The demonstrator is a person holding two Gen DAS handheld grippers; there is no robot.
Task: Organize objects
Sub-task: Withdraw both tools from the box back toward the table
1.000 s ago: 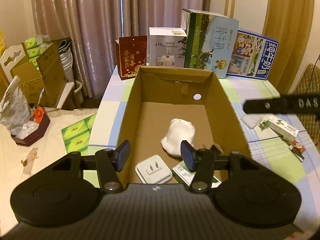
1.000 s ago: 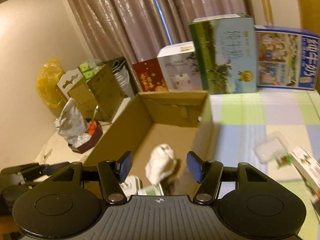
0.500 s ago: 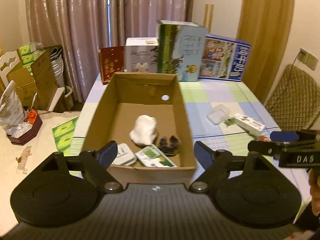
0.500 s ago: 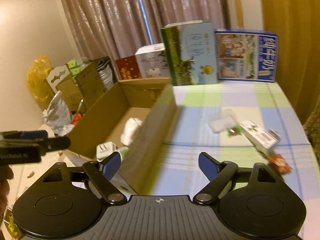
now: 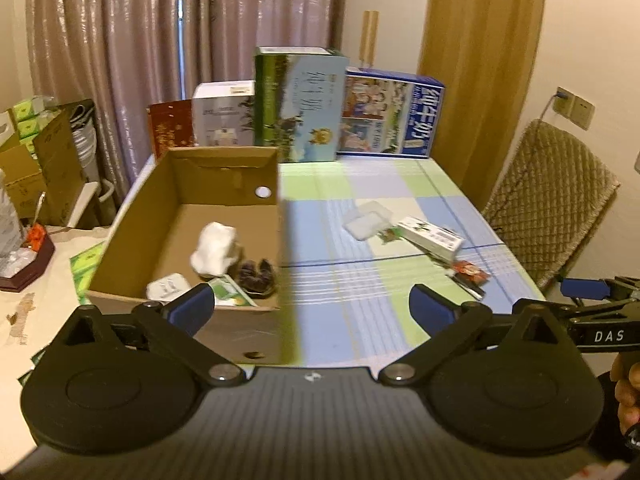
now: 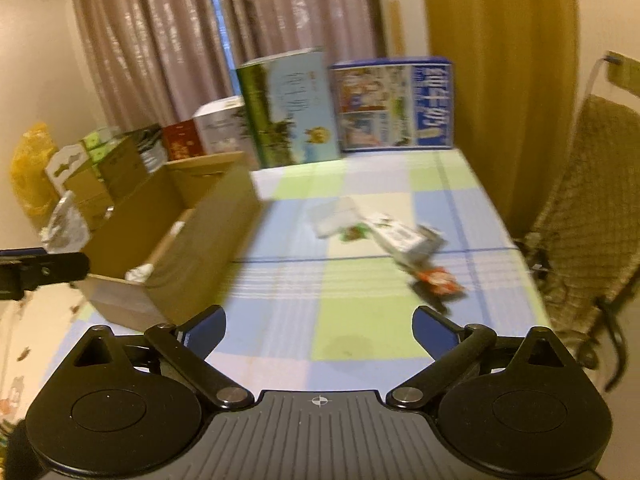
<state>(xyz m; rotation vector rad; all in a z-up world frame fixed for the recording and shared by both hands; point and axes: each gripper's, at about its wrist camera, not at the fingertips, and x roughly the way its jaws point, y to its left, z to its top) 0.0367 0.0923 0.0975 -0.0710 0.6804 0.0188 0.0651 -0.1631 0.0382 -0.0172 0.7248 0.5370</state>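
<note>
An open cardboard box [image 5: 152, 216] [image 6: 192, 236] sits on the left of the checked table [image 5: 360, 280]. Inside lie a white cloth lump [image 5: 214, 246], a white plug [image 5: 168, 288], a green-and-white packet [image 5: 230, 292] and a dark bundle [image 5: 258, 274]. Right of the box lie a clear plastic lid [image 5: 368, 220], a white carton [image 5: 430, 236] [image 6: 400, 236] and a red wrapper [image 5: 470, 270] [image 6: 438, 280]. My left gripper [image 5: 312, 310] hangs open and empty near the box's front right corner. My right gripper [image 6: 320, 330] is open and empty above the table's front.
Tall printed boxes [image 5: 300, 104] line the table's far edge before curtains. A woven chair [image 5: 548, 200] stands right of the table. Cartons and a bag clutter the floor at left [image 5: 36, 168]. A hand [image 5: 628, 384] holds the right gripper at the left view's right edge.
Both grippers have pulled back from over the box, opened wider and swung right. The loose items on the table have come into fuller view.
</note>
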